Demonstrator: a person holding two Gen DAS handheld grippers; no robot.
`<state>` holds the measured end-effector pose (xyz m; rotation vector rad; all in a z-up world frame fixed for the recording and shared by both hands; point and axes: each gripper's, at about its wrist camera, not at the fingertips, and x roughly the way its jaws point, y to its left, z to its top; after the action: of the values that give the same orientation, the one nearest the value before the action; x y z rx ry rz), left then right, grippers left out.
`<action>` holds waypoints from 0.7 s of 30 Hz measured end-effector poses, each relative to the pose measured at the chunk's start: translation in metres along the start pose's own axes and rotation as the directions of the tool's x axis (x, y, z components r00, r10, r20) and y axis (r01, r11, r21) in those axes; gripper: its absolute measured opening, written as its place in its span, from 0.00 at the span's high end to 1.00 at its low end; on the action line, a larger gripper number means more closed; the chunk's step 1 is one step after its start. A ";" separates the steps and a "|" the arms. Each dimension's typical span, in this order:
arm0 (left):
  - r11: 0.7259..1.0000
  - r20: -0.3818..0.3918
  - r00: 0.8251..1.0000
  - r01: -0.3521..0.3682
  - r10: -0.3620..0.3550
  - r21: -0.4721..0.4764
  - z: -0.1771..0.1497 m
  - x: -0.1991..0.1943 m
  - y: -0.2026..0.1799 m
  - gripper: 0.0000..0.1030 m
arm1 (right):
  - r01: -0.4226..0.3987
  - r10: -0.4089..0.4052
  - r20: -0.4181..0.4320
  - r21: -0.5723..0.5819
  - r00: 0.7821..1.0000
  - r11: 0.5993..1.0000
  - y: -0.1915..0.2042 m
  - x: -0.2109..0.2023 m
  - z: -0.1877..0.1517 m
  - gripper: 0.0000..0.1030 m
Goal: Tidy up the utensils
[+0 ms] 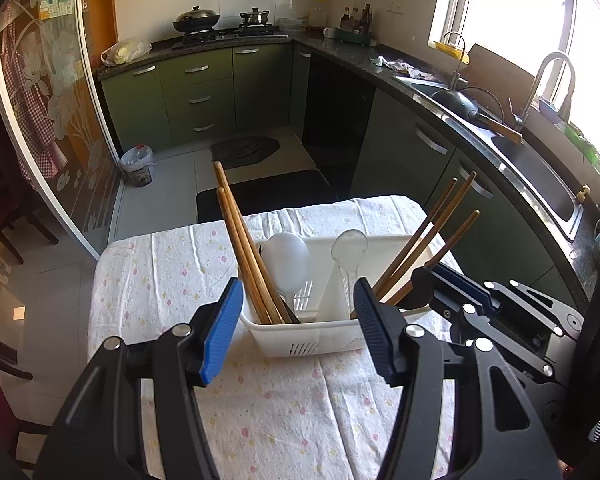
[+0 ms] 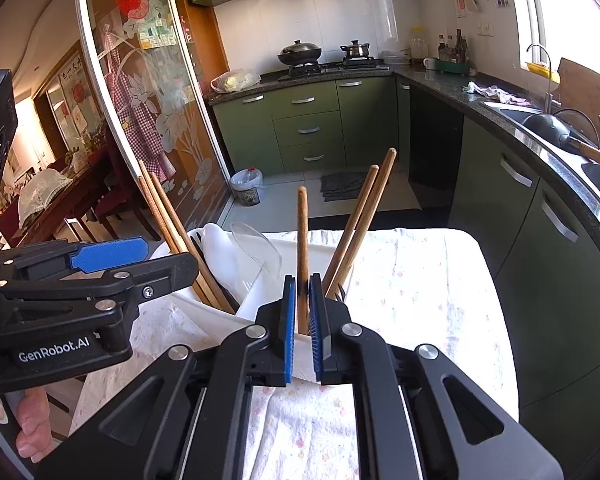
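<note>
While the right tool [image 2: 302, 312] has its blue pads narrowed around a single wooden chopstick [image 2: 302, 240], that chopstick stands nearly upright between them, its lower end down inside the white utensil caddy [image 1: 300, 336]; whether the pads press it or stand just off it cannot be told. Just beyond and to the right of this tool, two more wooden chopsticks [image 2: 360, 220] lean away in the same compartment. To its left, in the caddy's far compartments, stand a clear plastic spoon [image 2: 256, 244], a white spoon [image 2: 216, 240] and another bundle of wooden chopsticks [image 2: 168, 232].

The left tool [image 1: 298, 320] hangs with its blue pads held moderately wide, nothing between them, straddling the near wall of the caddy from just in front without touching it. From its view the right tool [image 1: 440, 280] enters from the right side at the caddy's right compartment.

The caddy sits on a desk covered by a white cloth with small pastel flowers [image 1: 172, 280]. A person's fingers [image 2: 28, 436] grip the left tool's handle. Beyond the desk is a kitchen with green cabinets [image 1: 196, 92], a gas stove with a wok [image 1: 196, 20], and a sink [image 1: 536, 176] beneath a bright window.
</note>
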<state>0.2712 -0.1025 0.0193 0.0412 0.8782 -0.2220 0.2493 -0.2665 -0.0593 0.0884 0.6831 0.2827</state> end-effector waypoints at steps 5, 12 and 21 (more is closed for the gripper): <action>1.000 0.026 1.000 -0.011 0.011 -0.007 -0.004 -0.008 0.001 0.43 | -0.003 0.003 0.079 -0.005 0.997 1.000 0.002 -0.024 -0.008 0.67; 1.000 0.196 0.980 -0.026 0.028 -0.013 -0.022 -0.060 0.010 0.16 | 0.027 -0.024 0.270 -0.007 0.963 1.000 -0.003 -0.084 -0.021 0.08; 0.998 0.320 0.946 -0.024 0.041 -0.056 -0.076 -0.135 0.017 0.06 | 0.109 -0.111 0.376 0.027 0.920 0.994 -0.001 -0.156 -0.067 0.04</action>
<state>0.1337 -0.0524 0.0729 -0.0287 0.5567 -0.1690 0.0916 -0.3130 -0.0166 0.1059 0.3038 0.1489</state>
